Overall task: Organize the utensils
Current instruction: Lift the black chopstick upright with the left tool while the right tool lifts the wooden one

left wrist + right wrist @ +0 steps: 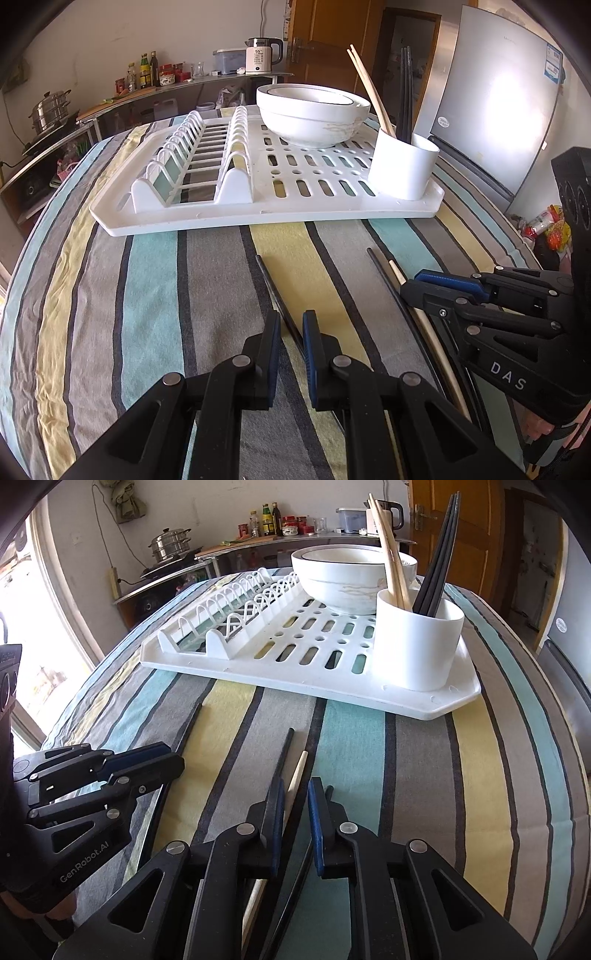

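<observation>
A white cup (404, 166) (417, 642) stands on the white drying rack (258, 214) (332, 690) and holds wooden and black chopsticks. On the striped cloth lie a black chopstick (269, 280) (190, 725), another black chopstick (384, 269) (284, 753) and a wooden chopstick (397, 269) (297, 775). My left gripper (291, 325) (173, 755) is open, its fingers either side of the first black chopstick. My right gripper (295, 794) (410, 282) is open around the wooden chopstick, beside the second black one.
Stacked white bowls (312, 110) (351, 576) sit at the rack's back. A counter with a pot (50, 110), bottles and a kettle (262, 55) runs behind. A fridge (498, 110) stands at the right. The table edge curves away on both sides.
</observation>
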A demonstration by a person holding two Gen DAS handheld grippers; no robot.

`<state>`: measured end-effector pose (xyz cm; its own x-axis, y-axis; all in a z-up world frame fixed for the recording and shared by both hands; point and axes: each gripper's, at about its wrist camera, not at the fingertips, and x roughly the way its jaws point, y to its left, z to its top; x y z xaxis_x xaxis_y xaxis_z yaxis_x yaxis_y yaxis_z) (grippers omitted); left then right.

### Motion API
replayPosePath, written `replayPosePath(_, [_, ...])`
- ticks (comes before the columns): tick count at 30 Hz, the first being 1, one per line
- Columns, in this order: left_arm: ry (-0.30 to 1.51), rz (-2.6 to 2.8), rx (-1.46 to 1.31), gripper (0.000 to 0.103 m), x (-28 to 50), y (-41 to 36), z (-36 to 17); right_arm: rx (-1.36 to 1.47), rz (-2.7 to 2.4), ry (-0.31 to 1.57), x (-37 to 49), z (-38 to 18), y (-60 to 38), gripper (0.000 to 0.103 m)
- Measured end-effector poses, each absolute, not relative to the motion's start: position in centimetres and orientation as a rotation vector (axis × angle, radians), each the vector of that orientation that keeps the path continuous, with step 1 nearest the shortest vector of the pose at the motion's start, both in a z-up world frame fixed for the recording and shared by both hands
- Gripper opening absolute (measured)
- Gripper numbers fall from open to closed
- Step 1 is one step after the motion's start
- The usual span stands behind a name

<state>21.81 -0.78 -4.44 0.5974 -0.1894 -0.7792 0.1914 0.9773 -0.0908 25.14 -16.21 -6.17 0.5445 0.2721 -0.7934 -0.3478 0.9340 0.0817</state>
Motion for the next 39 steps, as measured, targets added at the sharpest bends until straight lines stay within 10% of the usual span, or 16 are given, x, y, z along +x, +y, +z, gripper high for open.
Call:
replayPosePath(20, [0.906,-0.265,-0.003,0.005,23.6,-1.4,-3.7,-0.047,0.400,0.867,25.1,-4.0,-17.1,0.007])
replayPosePath(39, [0.621,-0.356,-0.068,0.004,17.0,0.2,7.7,0.065,0.416,0.583,19.8,5.6,-20.9,0.005])
